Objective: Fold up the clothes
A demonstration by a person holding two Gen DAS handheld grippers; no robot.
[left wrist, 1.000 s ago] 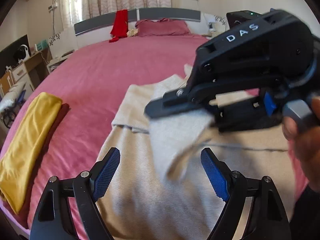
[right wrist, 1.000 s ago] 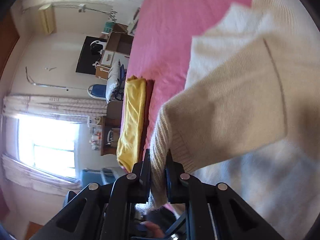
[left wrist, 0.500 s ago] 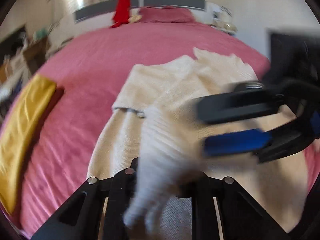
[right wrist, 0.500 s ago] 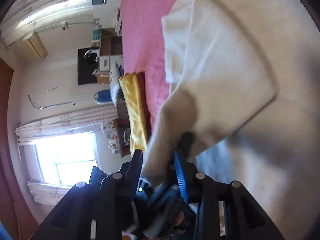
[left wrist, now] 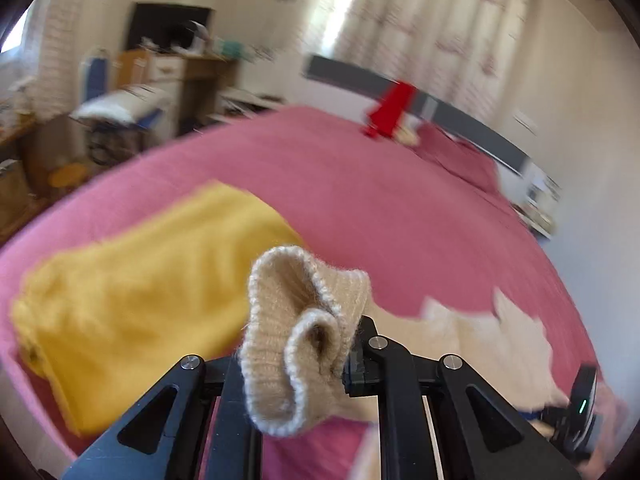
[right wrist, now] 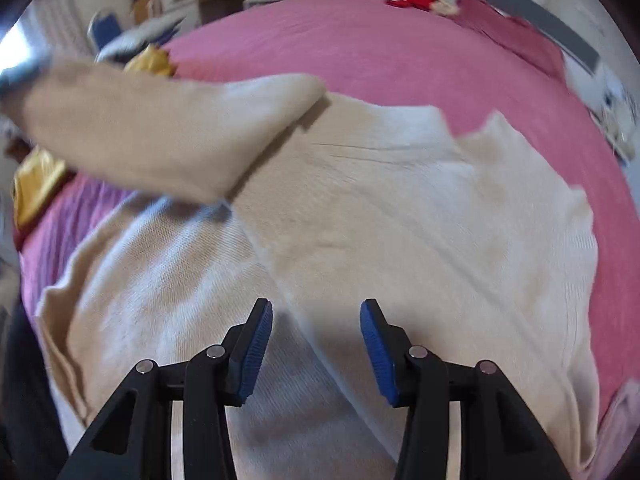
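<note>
A cream knit sweater (right wrist: 400, 208) lies spread on the pink bed (right wrist: 360, 40). My left gripper (left wrist: 298, 360) is shut on the ribbed cuff (left wrist: 304, 320) of its sleeve, which bunches over the fingertips and hides them. In the right wrist view that sleeve (right wrist: 160, 132) hangs lifted, stretched out to the upper left away from the body. My right gripper (right wrist: 316, 340) hovers over the sweater's body; its jaws are opening and nothing is between the blue pads (right wrist: 256, 352). The sweater's body (left wrist: 500, 344) shows low on the right in the left wrist view.
A folded yellow garment (left wrist: 140, 288) lies on the bed's left edge, just beyond the held cuff. A red garment (left wrist: 390, 110) hangs on the grey headboard (left wrist: 460, 114) beside a pink pillow (left wrist: 464, 156). A desk and cluttered furniture (left wrist: 180, 76) stand left of the bed.
The left gripper shut on the sleeve cuff, which the right gripper let go as it opened. The left swung left with the sleeve toward the yellow garment. The right turned down over the sweater's body.
</note>
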